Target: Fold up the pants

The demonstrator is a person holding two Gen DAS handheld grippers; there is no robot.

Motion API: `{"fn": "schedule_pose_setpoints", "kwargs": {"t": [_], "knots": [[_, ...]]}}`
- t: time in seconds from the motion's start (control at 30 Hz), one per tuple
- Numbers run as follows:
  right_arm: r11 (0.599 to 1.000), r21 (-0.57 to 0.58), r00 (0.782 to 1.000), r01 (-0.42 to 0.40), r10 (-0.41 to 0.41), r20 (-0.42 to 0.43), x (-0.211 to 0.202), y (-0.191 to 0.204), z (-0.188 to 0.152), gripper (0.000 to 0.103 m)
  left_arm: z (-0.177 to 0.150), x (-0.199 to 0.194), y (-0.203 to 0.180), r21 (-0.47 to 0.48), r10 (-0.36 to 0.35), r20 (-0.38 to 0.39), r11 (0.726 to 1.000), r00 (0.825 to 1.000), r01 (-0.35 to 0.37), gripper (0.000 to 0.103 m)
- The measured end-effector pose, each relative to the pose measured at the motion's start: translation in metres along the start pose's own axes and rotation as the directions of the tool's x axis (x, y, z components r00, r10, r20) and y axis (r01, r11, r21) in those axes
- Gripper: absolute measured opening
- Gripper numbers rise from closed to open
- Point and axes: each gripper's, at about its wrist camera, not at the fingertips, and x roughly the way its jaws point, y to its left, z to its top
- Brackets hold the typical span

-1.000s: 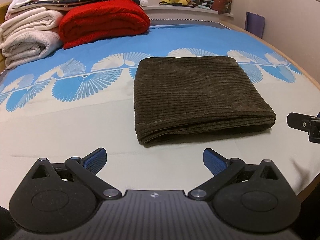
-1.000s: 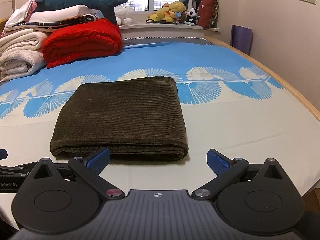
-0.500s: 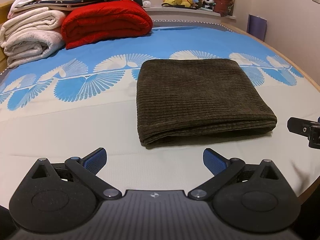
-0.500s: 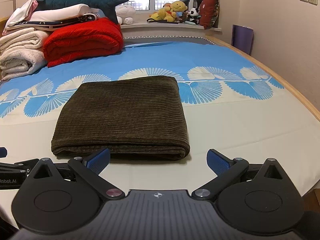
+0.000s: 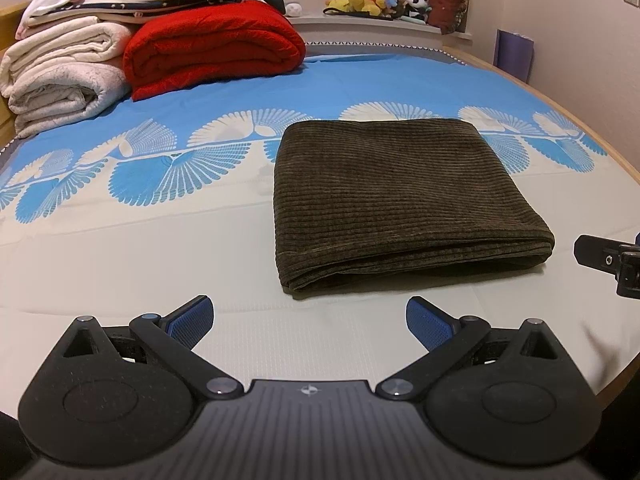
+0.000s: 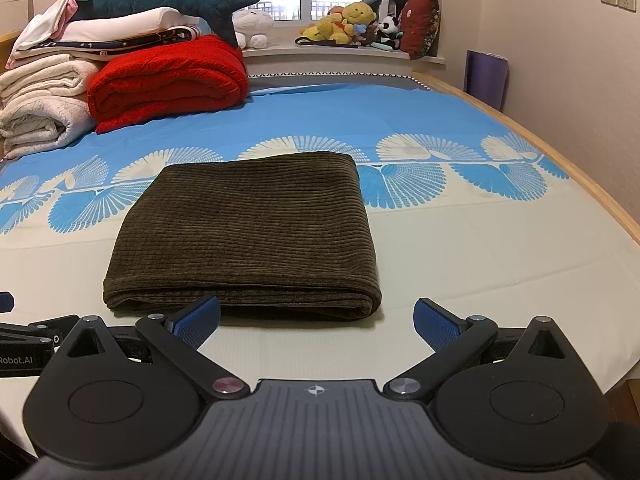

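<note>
At the far left, against the head of the bed, sits a stack of folded white blankets [image 5: 60,80], with more folded white bedding and a dark blue plush shark [image 6: 168,0] on top. Just right of that stack lies a folded red blanket [image 5: 212,48], touching the white ones.

The left gripper [image 5: 308,320] hovers low over the pale near part of the bedsheet [image 5: 140,248]. Its 2 blue-padded fingers [image 5: 190,318] are spread wide and hold nothing. The sheet's pattern runs in a band of blue and white fan shapes across the middle, with plain blue beyond.

The corduroy pants [image 5: 396,196], dark olive-brown, lie folded into a thick, neat rectangle on the sheet, straddling the line where the fan pattern meets the pale area. The stacked folded layers show along the near edge. In the left wrist view the pants lie ahead and slightly right of the left gripper, apart from both fingers.

The right gripper [image 6: 316,316] is also spread wide and empty. In the right wrist view its left finger [image 6: 198,318] overlaps the near edge of the pants; whether it touches the cloth cannot be told. Its other finger stands over bare sheet, clear of the pants.

Farther back on the windowsill sits a cluster of stuffed toys [image 6: 352,24] and a red cushion [image 6: 420,24]. At the far right, a purple mat [image 6: 486,78] leans against the wall beside the wooden bed frame [image 6: 592,184].
</note>
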Motion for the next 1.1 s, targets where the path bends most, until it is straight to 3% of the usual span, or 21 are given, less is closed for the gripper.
{"fn": "schedule_pose_setpoints", "kwargs": {"t": [1.1], "knots": [[1.000, -0.002, 1.000, 0.001, -0.001, -0.005, 0.0006, 0.0006, 0.0000, 0.102, 0.0011, 0.0011, -0.0001, 0.004, 0.006, 0.007, 1.000, 1.000, -0.006, 0.103]]}}
